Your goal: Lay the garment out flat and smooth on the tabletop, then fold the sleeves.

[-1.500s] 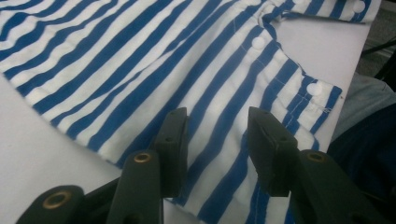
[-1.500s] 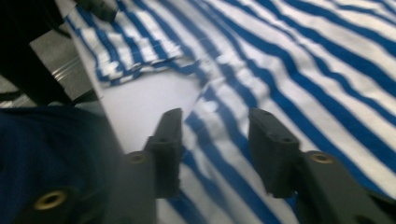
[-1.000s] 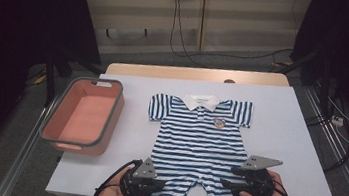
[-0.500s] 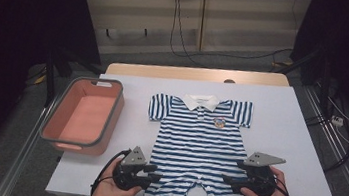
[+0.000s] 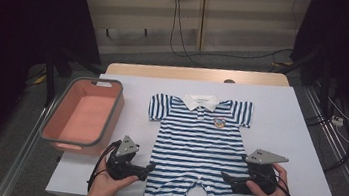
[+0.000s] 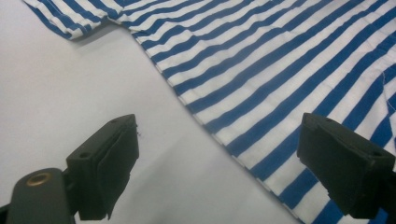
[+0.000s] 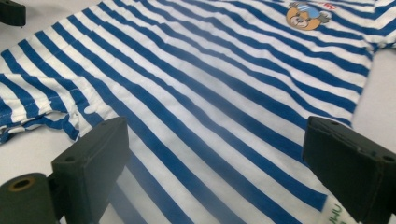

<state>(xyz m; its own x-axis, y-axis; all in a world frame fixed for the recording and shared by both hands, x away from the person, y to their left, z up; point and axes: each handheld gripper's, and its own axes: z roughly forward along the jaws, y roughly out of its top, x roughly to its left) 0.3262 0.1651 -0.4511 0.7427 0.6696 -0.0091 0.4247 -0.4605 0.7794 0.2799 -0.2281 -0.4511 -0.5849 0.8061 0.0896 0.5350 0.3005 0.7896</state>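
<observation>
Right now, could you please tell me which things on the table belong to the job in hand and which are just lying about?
In the job:
- striped baby romper, spread flat
- left claw, open at its left edge
- right claw, open over its right leg

Lying about:
- pink bin, left of the romper
- white table

Soft striped cloth romper (image 5: 196, 146), matt white tabletop (image 5: 303, 144)

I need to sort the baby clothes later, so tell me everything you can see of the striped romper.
The romper is soft-looking fabric in blue and white stripes, with a white collar, short sleeves, short legs and a bear badge on the chest. It lies flat, face up, collar away from the person, mid-table on the white table, beside a pink bin.
</observation>
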